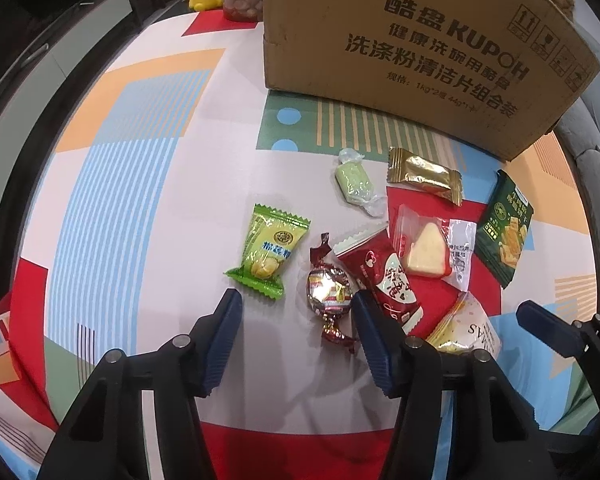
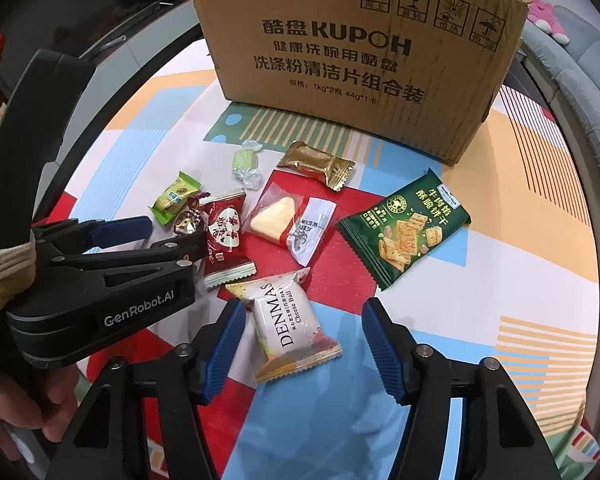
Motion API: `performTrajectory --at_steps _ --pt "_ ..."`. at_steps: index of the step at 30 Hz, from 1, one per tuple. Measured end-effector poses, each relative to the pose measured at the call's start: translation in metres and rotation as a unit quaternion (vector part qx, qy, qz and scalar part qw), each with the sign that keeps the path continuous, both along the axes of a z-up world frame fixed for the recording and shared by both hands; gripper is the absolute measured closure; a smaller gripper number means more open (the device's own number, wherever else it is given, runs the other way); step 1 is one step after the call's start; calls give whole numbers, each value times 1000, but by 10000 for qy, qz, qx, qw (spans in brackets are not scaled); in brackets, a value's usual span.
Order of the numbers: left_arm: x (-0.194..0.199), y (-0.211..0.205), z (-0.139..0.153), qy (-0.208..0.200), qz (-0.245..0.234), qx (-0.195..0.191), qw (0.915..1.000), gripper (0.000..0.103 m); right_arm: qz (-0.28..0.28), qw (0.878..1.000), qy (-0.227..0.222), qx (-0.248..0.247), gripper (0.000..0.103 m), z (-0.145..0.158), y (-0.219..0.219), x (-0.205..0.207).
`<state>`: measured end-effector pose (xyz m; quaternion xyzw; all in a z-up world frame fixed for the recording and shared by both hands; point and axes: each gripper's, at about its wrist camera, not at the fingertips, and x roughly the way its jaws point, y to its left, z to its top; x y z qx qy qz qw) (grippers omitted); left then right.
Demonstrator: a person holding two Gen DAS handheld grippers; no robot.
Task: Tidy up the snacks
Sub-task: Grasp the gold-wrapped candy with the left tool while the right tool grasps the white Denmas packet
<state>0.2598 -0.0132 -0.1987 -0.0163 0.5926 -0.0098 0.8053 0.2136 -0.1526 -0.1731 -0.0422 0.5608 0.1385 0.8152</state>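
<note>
**Both tongs down over the snack pile, neither gripping**

I look down on a table under a bright patchwork cloth (image 1: 148, 184). The biggest thing on it is the brown cardboard box (image 2: 352, 64) with KUPOH printed on its side, standing at the far edge behind the snacks.

In front of the box lies the dark green cracker pack (image 2: 406, 226), out to the right. Nearer me sits the white DENMAS cheese-ball pack (image 2: 290, 326), between the pads of my right gripper (image 2: 304, 340); its jaws stand partly open and I see a gap on the right side, so it has hold of nothing.

Left of that lie a red heart-printed pack (image 1: 384, 280), a clear wrapper with a cheese wedge (image 2: 278, 220), a gold pack (image 1: 424, 174) and a green durian candy (image 1: 266, 250).

My left gripper (image 1: 298, 320) stands partly open around the foil twist-wrapped chocolate (image 1: 328, 288); its right pad sits just beside the wrapper, and I cannot tell whether it touches. A pale green candy (image 1: 356, 182) lies near the box.
</note>
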Motion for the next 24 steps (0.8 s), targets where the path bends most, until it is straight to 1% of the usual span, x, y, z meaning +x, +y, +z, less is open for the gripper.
performTrajectory --at_steps 6,8,11,15,17,21,23,24 --pt "6 1 0 -45 43 20 10000 54 -12 10000 43 31 50 -4 -1 1" --pt "6 1 1 -48 61 15 10000 59 -10 10000 54 42 51 -4 -1 2" --pt "6 1 1 -26 89 -26 10000 61 -7 10000 66 60 52 -5 0 2" --pt "3 -1 2 -61 86 21 9999 64 -13 9999 95 69 57 -7 0 3" --pt "0 -2 2 -74 95 25 9999 67 -31 9999 109 83 57 -8 0 3" --pt "-4 -3 3 -74 91 32 9999 72 -30 9998 145 94 67 -9 -1 3" --pt "-6 -3 3 -75 80 19 9999 77 -36 9998 149 99 68 -10 -1 3" --pt "-7 -4 3 -77 74 16 9999 78 -35 9998 145 95 69 -10 -1 3"
